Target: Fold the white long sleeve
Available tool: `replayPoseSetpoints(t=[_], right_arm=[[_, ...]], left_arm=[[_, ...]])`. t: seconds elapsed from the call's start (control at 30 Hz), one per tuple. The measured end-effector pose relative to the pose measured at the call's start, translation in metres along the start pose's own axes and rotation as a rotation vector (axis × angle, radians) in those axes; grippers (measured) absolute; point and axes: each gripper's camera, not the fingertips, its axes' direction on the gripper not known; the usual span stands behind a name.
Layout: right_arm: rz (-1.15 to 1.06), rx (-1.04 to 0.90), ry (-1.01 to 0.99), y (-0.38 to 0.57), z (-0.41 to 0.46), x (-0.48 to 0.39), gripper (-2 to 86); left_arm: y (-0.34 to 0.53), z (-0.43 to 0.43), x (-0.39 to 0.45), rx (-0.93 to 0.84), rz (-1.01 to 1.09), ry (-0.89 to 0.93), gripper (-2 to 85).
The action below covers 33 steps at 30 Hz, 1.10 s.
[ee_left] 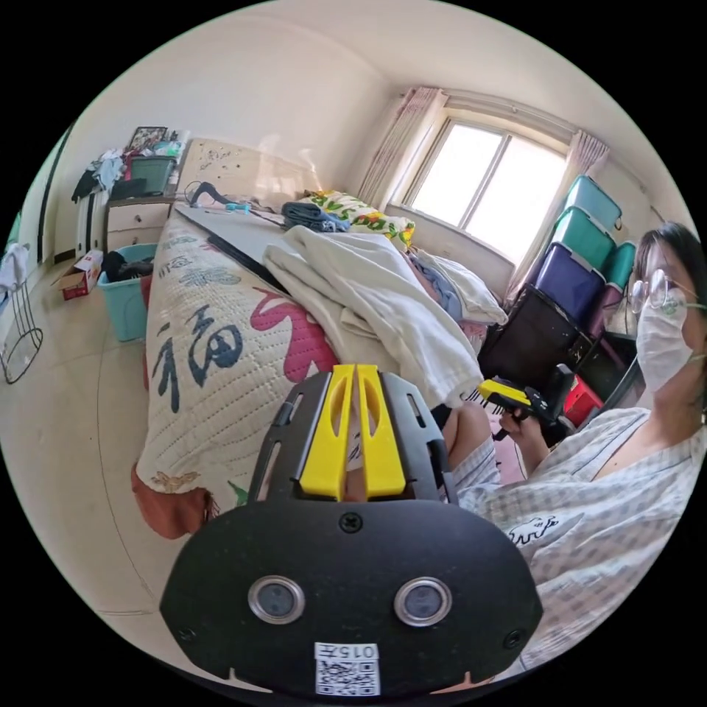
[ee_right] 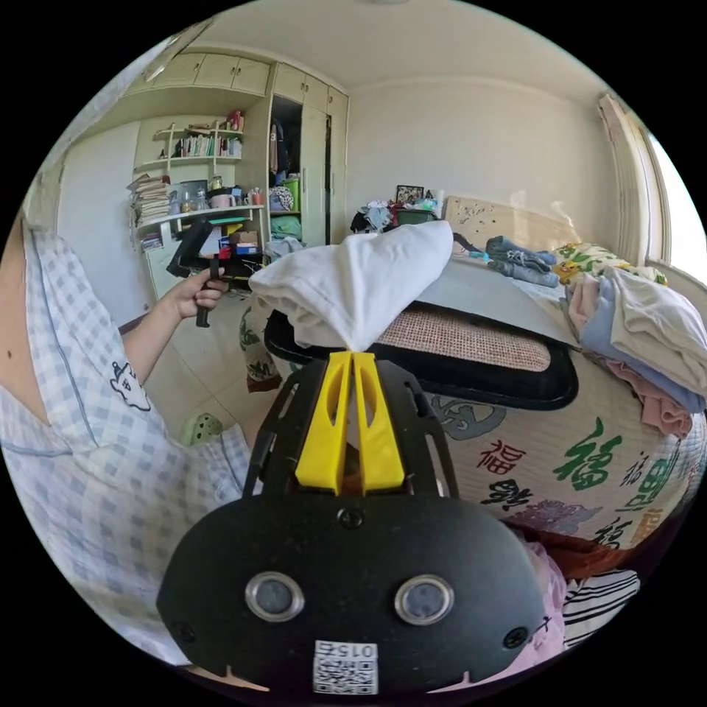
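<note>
The white long sleeve (ee_right: 353, 287) rises bunched from the near edge of the bed, and my right gripper (ee_right: 352, 355) is shut on a pinched tip of it. In the left gripper view the same garment (ee_left: 368, 294) lies in a heap across the bed, with the right gripper (ee_left: 492, 389) at its overhanging corner in the person's hand. My left gripper (ee_left: 355, 368) has its yellow jaws shut with nothing between them, hanging in the air off the bed's end. In the right gripper view the left gripper (ee_right: 190, 252) is held up away from the cloth.
The bed's quilted cover (ee_left: 213, 346) carries a dark-edged grey board (ee_right: 486, 294). A pile of other clothes (ee_right: 648, 331) lies toward the window side. A teal bin (ee_left: 127, 294) stands on the floor, stacked storage boxes (ee_left: 582, 258) by the window. The person sits close against the bed.
</note>
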Motion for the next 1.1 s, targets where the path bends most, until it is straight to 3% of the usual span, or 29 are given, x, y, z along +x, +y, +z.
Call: replayPoseSetpoints(t=[0.23,0.33,0.43,0.57,0.7,0.87,1.0,1.1], right_arm=[[0.013,0.094,-0.016,-0.01,-0.019,0.037,8.6],[-0.111,0.149,-0.111,-0.036,-0.008,0.011,9.9],[-0.277,0.079,-0.179,-0.058,0.041,-0.039,10.9],[-0.409,-0.094,-0.035,-0.055,0.125,-0.092,7.9],[-0.461,-0.116,0.089,-0.035,0.154,-0.108,0.3],[-0.343,-0.001,-0.419,-0.027,0.14,-0.097,-0.7],[-0.385,0.035,-0.179,-0.013,0.151,-0.108,0.4],[-0.46,-0.008,-0.044,0.004,0.163,-0.121,7.7]], left_arm=[[-0.071,0.009,0.002,0.032,0.093,0.029,5.1],[-0.122,0.044,-0.033,0.031,0.026,0.015,6.9],[-0.17,0.103,-0.075,-0.055,-0.062,0.038,9.9],[-0.202,0.177,-0.121,-0.138,-0.17,0.085,10.4],[-0.201,0.205,-0.15,-0.183,-0.198,0.127,2.4],[-0.177,0.155,-0.166,-0.017,-0.177,0.188,0.8],[-0.159,0.162,-0.187,-0.053,-0.206,0.146,0.9],[-0.144,0.178,-0.198,-0.062,-0.23,0.169,1.3]])
